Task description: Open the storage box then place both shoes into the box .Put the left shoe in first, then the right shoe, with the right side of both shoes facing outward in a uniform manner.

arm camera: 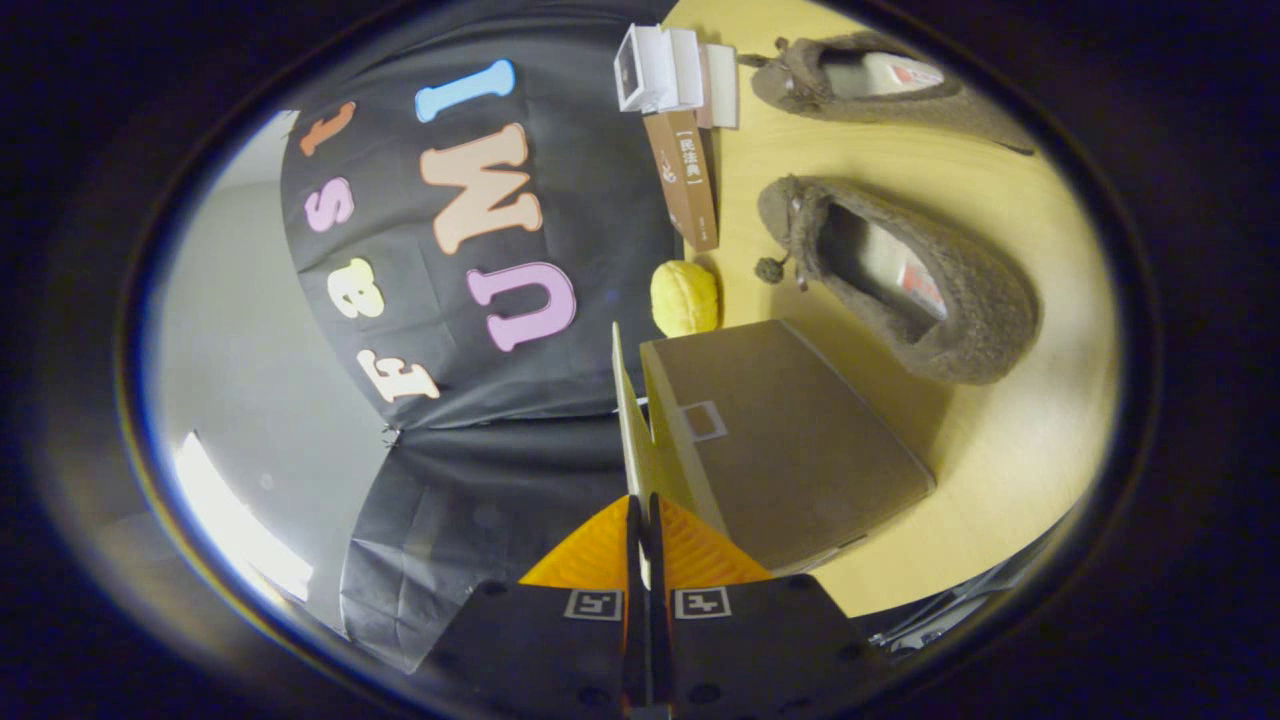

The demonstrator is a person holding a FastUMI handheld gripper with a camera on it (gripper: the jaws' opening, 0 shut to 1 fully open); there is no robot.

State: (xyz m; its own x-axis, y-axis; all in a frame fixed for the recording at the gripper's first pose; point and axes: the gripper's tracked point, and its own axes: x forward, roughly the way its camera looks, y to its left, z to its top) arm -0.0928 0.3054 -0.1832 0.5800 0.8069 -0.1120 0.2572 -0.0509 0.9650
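The view is rolled sideways, so the wooden table (1000, 480) stands to the right of the fingers. A brown cardboard storage box (800, 450) lies just ahead of them. Its thin lid flap (628, 410) stands edge-on and runs straight in between the fingers. My gripper (643, 508) is shut on that flap, both fingers pressing its edge. Beyond the box lie two brown fuzzy shoes with pompoms, openings showing: the nearer shoe (950, 300) close to the box, the farther shoe (880, 85) past it.
A yellow bun-shaped toy (684, 297) sits against the booth wall just beyond the box. Past it a brown book (684, 180) and some white boxes (660, 68) stand along the wall. A grey panel (240, 330) is left of the cloth.
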